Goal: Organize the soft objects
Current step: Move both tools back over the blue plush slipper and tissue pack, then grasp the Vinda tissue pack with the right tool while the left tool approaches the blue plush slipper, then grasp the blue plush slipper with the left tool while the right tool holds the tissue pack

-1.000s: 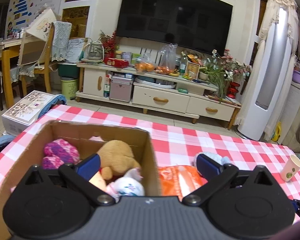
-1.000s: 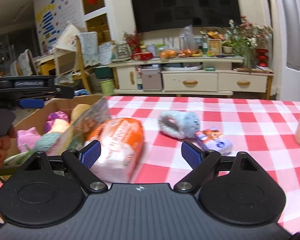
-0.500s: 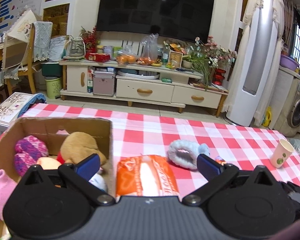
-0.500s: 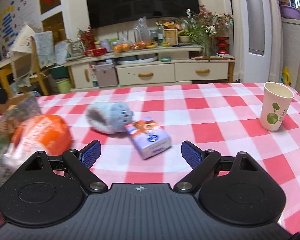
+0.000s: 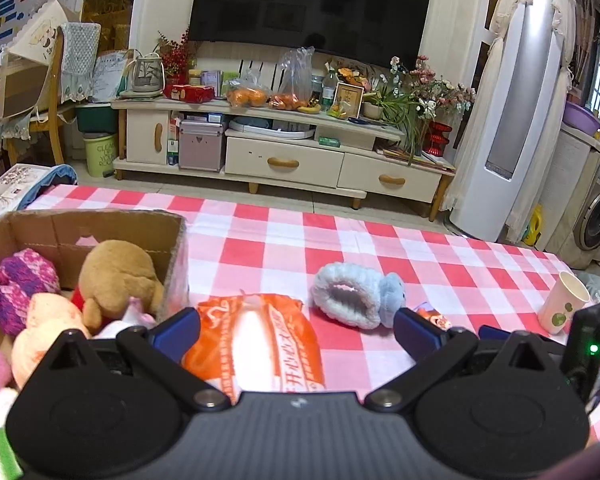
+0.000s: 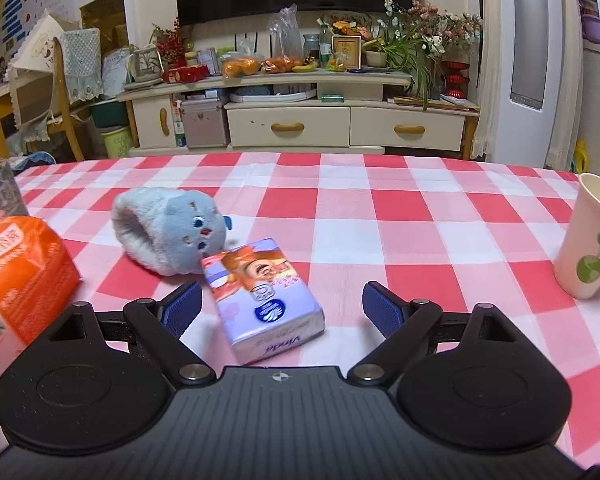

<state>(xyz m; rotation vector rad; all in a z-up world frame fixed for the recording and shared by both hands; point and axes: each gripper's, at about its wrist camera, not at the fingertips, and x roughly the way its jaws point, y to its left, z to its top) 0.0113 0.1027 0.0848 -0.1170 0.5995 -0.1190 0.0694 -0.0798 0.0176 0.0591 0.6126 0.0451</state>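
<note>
My left gripper [image 5: 296, 330] is open over an orange tissue pack [image 5: 260, 344], which lies between its fingers on the red-checked table. A cardboard box [image 5: 100, 228] at the left holds a brown plush bear [image 5: 116, 276], a purple knit item [image 5: 24, 280] and other soft things. A pale blue plush slipper [image 5: 350, 294] lies right of the orange pack. My right gripper [image 6: 282, 310] is open over a purple tissue pack [image 6: 262, 298], with the blue slipper [image 6: 168, 232] just beyond it and the orange pack [image 6: 16, 280] at the left.
A paper cup [image 6: 590, 240] stands at the table's right edge; it also shows in the left wrist view [image 5: 564, 302]. Beyond the table's far edge are a TV cabinet [image 5: 284, 152], a chair and a tall white air conditioner [image 5: 512, 120].
My left gripper has moved right, from over the box to over the orange pack. My right gripper has swung right and forward, from the orange pack to the purple tissue pack.
</note>
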